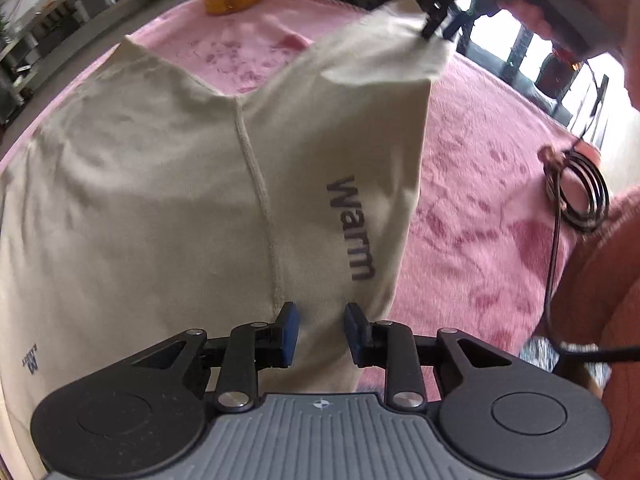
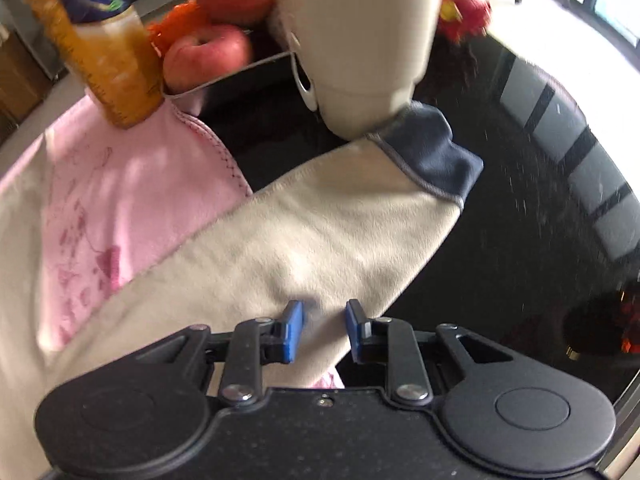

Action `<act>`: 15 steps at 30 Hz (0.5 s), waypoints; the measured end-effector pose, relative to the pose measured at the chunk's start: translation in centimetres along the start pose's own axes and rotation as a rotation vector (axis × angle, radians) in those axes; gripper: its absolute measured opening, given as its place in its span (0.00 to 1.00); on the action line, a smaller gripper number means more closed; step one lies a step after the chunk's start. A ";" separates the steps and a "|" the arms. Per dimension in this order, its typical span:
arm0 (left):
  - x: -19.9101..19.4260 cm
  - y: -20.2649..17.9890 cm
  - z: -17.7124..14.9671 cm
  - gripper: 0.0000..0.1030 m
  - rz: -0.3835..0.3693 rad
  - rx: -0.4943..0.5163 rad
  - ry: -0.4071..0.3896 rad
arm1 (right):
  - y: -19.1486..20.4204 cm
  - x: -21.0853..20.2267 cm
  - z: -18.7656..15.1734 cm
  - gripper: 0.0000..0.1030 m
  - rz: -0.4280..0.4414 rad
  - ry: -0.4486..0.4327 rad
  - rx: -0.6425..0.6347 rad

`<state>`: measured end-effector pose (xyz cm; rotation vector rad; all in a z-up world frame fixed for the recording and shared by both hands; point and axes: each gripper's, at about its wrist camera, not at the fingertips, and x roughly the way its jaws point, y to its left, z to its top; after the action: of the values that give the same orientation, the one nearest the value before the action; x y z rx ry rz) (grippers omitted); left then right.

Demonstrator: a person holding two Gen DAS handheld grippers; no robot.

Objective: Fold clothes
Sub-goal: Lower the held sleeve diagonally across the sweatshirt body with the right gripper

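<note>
Shirt [image 1: 168, 208], cream with a centre seam and the word "Warm" printed in dark letters, is spread over a pink blanket [image 1: 480, 184] that covers the desk. In the left wrist view it fills most of the frame, its body running from the near edge up toward a peak at the far left and a lifted corner at the upper right. The blanket carries a darker pink flower pattern and ends in a stitched hem, beyond which the dark glossy desk [image 2: 520, 220] shows in the right wrist view.

The sleeve [image 2: 320, 240] stretches across the blanket edge and over the dark desk, ending in a navy cuff [image 2: 436, 152] that lies just beside a white pot [image 2: 360, 40]. Near the pot sit an orange bottle [image 2: 108, 60] and a red apple [image 2: 204, 56].

Left hand-held gripper [image 1: 321, 332] has its blue pads parted with shirt cloth between them; the pads do not press together. Right hand-held gripper [image 2: 324, 330] likewise has its pads apart astride the sleeve, with cloth in the gap. In the left wrist view it pinches the raised shirt corner, though blur makes the grip hard to judge.

A coiled black cable [image 1: 580, 192] lies on the blanket at the right.
</note>
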<state>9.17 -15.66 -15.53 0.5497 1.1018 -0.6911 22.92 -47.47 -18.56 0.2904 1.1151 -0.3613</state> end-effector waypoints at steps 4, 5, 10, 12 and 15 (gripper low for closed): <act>0.0 0.4 -0.3 0.29 -0.015 0.031 0.011 | 0.0 0.6 1.0 0.17 -0.090 -0.040 -0.011; 0.0 0.4 -0.3 0.29 -0.015 0.037 0.007 | 0.0 0.7 1.1 0.17 -0.090 -0.042 -0.011; -0.9 0.2 -1.0 0.29 0.016 0.012 -0.037 | 0.6 -1.6 0.5 0.17 -0.099 -0.112 -0.056; -2.3 0.0 -1.4 0.29 0.026 -0.004 -0.072 | 1.2 -4.2 -0.1 0.17 -0.091 -0.176 -0.076; -4.8 0.2 -2.4 0.29 0.021 -0.031 -0.126 | 2.6 -8.9 -1.7 0.18 -0.062 -0.267 -0.102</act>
<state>6.46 -12.78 -11.88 0.4843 0.9861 -0.6802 19.13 -43.24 -11.06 0.1130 0.8775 -0.3847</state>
